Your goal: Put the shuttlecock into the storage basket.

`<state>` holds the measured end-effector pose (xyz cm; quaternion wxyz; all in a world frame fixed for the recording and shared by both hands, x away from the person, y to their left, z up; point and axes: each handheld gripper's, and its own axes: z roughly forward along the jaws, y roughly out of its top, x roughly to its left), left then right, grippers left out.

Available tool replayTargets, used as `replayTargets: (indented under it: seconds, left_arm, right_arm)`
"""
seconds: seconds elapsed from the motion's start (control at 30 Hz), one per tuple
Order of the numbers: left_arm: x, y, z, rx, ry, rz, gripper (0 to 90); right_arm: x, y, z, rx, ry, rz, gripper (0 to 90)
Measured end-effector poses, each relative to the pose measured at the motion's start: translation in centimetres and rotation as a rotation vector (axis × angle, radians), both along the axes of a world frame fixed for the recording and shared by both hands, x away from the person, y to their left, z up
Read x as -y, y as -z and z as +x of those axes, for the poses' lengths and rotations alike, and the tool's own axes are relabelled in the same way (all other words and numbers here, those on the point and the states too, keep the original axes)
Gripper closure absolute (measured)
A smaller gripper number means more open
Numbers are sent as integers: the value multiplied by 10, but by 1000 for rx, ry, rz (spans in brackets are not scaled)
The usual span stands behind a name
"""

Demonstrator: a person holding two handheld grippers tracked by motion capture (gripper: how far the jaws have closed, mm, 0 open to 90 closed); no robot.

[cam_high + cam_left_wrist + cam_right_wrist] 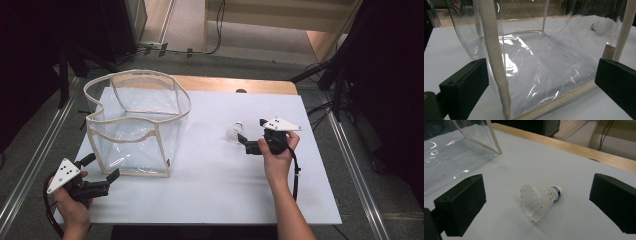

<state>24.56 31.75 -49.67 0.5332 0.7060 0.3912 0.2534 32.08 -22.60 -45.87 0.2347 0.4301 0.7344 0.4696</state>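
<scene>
A white plastic shuttlecock (235, 132) with a blue-banded cork lies on its side on the white table (210, 195), right of centre. My right gripper (254, 136) is open just behind it. In the right gripper view the shuttlecock (540, 201) lies between the spread jaws of the right gripper (537, 205), touching neither. A clear plastic bag (135, 125) with cream trim stands open-topped on the table's left. My left gripper (100, 168) is open at its near left corner. In the left gripper view the bag's corner seam (496, 62) rises between the open jaws of the left gripper (540, 87).
A wooden strip (235, 85) runs along the table's far edge. Metal rails (355, 165) flank the table on both sides, and dark stands and cables sit on the floor beyond. Seen through the bag, the shuttlecock (604, 26) shows at the far right.
</scene>
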Motion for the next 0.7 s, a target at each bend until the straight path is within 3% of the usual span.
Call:
replayTargets:
  seconds: [0.3,0.37,0.47,0.7]
  left_arm:
    - [0,0,0,0,1,-5,0]
    - [0,0,0,-1,0,-5,0]
    - [0,0,0,-1,1,-6,0]
    - [0,0,0,-1,0,-5,0]
  right_arm:
    - [-9,9,10,-30,9,-31,0]
    - [-10,12,11,-37,29,-36,64]
    - [-13,17,15,-55,32,-41,72]
    - [-20,25,20,-78,90,-84,211]
